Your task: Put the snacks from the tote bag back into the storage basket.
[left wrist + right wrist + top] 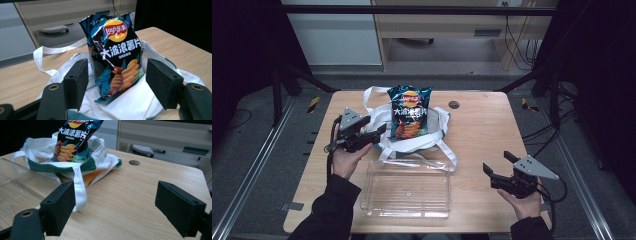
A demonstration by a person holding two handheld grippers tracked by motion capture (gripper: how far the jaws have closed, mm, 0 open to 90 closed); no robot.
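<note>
Left gripper (379, 131) stands wide apart, empty, just short of the chip bag (115, 55), which lies ahead of it on the white tote bag (130, 102). Right gripper (498, 162), also wide and empty, hovers well apart over the surface (140, 195), beside the clear tray (407, 190).

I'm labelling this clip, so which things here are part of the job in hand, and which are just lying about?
Part of the job:
chip bag, framed by the open left gripper
white tote bag it sits in

Probably lying about:
clear plastic tray
right gripper, open, apart from everything
</note>
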